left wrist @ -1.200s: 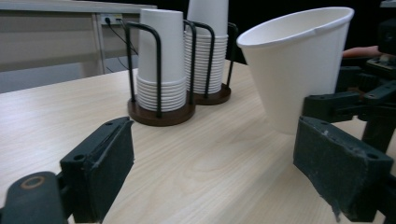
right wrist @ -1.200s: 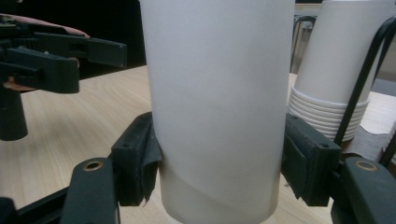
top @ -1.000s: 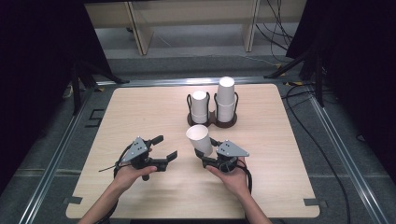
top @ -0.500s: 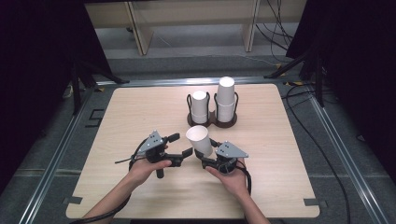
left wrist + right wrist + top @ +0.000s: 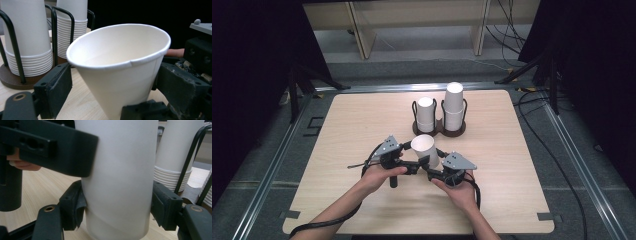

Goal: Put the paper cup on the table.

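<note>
The paper cup (image 5: 426,149) sits tilted above the near middle of the table (image 5: 357,125), mouth leaning to the left, and the right tongs (image 5: 432,171) are clamped on its lower body, both pads pressed against the white wall. Now the left tongs (image 5: 414,166) are in from the left, jaws apart and straddling the cup; I see a gap on one side, and the other pad is so close that I cannot tell whether it touches. No squeeze from that side yet, by my reading. Just beyond, towards the far side, stands the dark wire cup holder (image 5: 439,127) with two upside-down stacks: the shorter stack (image 5: 426,114) on the left, the taller stack (image 5: 454,104) on the right. So one cup is out and held. What looks left is the handover or separating pull between the two hands, then setting the cup down.
</note>
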A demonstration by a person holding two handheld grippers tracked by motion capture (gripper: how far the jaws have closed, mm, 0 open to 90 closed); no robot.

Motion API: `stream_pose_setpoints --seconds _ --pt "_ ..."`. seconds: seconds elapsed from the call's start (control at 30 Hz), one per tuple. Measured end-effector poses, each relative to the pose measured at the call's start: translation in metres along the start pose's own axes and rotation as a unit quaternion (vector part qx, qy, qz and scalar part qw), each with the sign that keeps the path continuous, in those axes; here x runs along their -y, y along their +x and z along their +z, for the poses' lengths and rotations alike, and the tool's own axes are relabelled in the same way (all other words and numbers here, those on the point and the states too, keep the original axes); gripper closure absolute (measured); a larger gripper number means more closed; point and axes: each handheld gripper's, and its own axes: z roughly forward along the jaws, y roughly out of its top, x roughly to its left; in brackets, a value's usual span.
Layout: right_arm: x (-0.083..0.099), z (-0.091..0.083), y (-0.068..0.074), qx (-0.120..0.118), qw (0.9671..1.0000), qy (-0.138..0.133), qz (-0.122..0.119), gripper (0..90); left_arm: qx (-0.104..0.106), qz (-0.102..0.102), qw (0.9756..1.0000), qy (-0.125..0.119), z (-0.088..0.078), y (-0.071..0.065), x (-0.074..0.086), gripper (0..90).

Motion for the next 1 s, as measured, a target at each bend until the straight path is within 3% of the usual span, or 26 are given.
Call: stream_pose_setpoints --seconds 0.03,0.1,0.23,0.3,0.33,0.37,0.4,0.57,0.6,0.63,0.7,0.73,0.77,0.8,0.83,0.93,0.97,1.0 --pt "-0.001 -0.003 0.0 0.011 0.9998 0.018 -0.006 34.6 0.002 -0.005 1.0 -0.005 0.001 0.0 0.0 13.1" --pt "0.0 0.0 0.001 0.004 1.0 0.004 -0.003 34.6 0.006 -0.006 0.9999 -0.007 0.003 0.001 -0.001 13.1" --pt "0.001 0.0 0.002 0.003 0.9999 0.012 -0.003 34.5 0.005 -0.01 0.9999 -0.004 0.005 0.001 -0.004 13.6" --pt "0.002 0.001 0.003 0.017 0.9999 0.002 0.001 34.4 0.006 -0.011 0.9999 -0.004 0.006 0.001 -0.004 14.0" --pt "0.001 0.0 0.002 0.013 0.9999 0.007 -0.006 34.3 0.006 -0.008 0.9999 -0.005 0.006 0.001 -0.005 14.3" --pt "0.002 0.002 0.001 0.006 0.9999 -0.004 -0.012 34.1 0.006 -0.01 0.9999 -0.008 0.007 0.0 -0.005 14.7" --pt "0.002 0.003 0.001 0.002 1.0 -0.002 -0.002 34.0 0.006 -0.004 1.0 -0.006 0.007 0.0 -0.005 15.2" --pt "0.001 0.001 0.0 0.001 1.0 0.01 -0.001 32.3 0.007 0.025 0.9994 -0.022 0.008 -0.003 -0.003 19.3" --pt "0.0 0.0 -0.001 0.006 0.9998 0.016 -0.008 31.7 0.003 0.031 0.9993 -0.019 0.008 -0.004 -0.003 20.6" --pt "0.001 0.002 -0.002 0.01 0.9998 0.004 -0.017 31.5 -0.001 0.041 0.9991 -0.015 0.007 -0.005 -0.003 21.1" --pt "0.0 0.002 -0.001 0.0 0.9998 0.008 -0.016 31.1 -0.004 0.064 0.9975 -0.028 0.007 -0.007 -0.001 22.0" --pt "0.001 0.003 0.0 -0.003 1.0 0.007 -0.003 30.8 -0.009 0.077 0.9967 -0.023 0.006 -0.009 -0.001 22.4" --pt "0.0 0.003 0.0 -0.003 1.0 0.007 -0.004 30.6 -0.013 0.093 0.9952 -0.026 0.006 -0.011 0.0 22.5" --pt "0.0 0.004 -0.002 -0.002 0.9998 -0.002 -0.022 30.4 -0.016 0.107 0.9937 -0.029 0.006 -0.012 0.001 22.7" --pt "0.0 0.003 0.0 -0.001 0.9998 0.015 -0.01 29.8 -0.019 0.116 0.9926 -0.027 0.005 -0.013 0.001 22.9" --pt "0.0 0.003 0.001 0.005 0.9997 0.021 -0.005 27.4 -0.024 0.124 0.9916 -0.028 0.005 -0.014 0.002 23.2" --pt "0.0 0.003 0.001 0.004 0.9997 0.023 -0.006 26.1 -0.022 0.124 0.9913 -0.038 0.006 -0.014 0.002 23.3" --pt "0.0 0.003 0.001 0.004 0.9997 0.024 -0.007 25.0 -0.028 0.126 0.9913 -0.029 0.004 -0.014 0.001 23.3"
